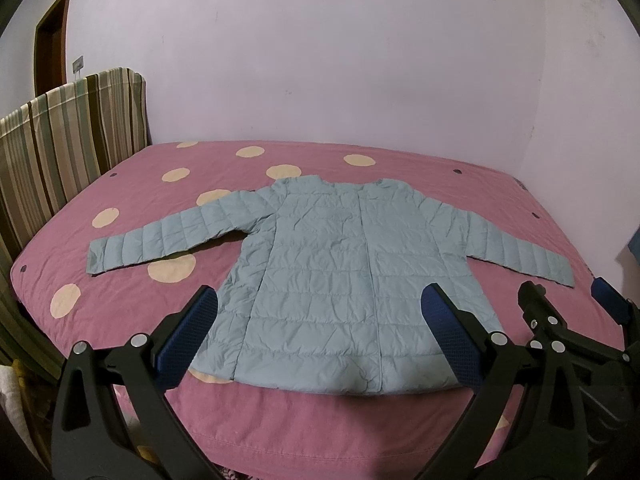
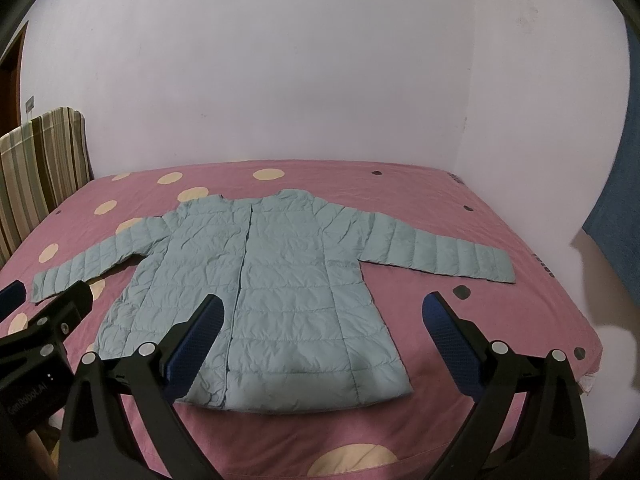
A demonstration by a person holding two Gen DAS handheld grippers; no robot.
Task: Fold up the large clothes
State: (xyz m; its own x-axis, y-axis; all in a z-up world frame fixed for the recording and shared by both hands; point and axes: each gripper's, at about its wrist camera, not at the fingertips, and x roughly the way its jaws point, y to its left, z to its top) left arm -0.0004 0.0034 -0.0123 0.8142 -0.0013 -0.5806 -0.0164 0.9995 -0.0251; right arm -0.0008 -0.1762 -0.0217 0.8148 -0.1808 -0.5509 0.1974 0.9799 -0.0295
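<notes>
Slippage is the main risk: the left gripper (image 1: 316, 300) and right gripper (image 2: 322, 308) both hang released above the bed's (image 1: 280, 420) near edge, grasping nothing, and their dimpled blue pads may slide off smooth fabric. Beyond them the pale blue quilted jacket (image 1: 332, 280) lies flat, sleeves spread wide; its puffy, crinkled shell would likely spring open after folding. Behind stands a striped headboard (image 1: 72, 140).

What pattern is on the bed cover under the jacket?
Pink bed cover with large cream dots and a few small dark ones, clearest in the left wrist view.
</notes>
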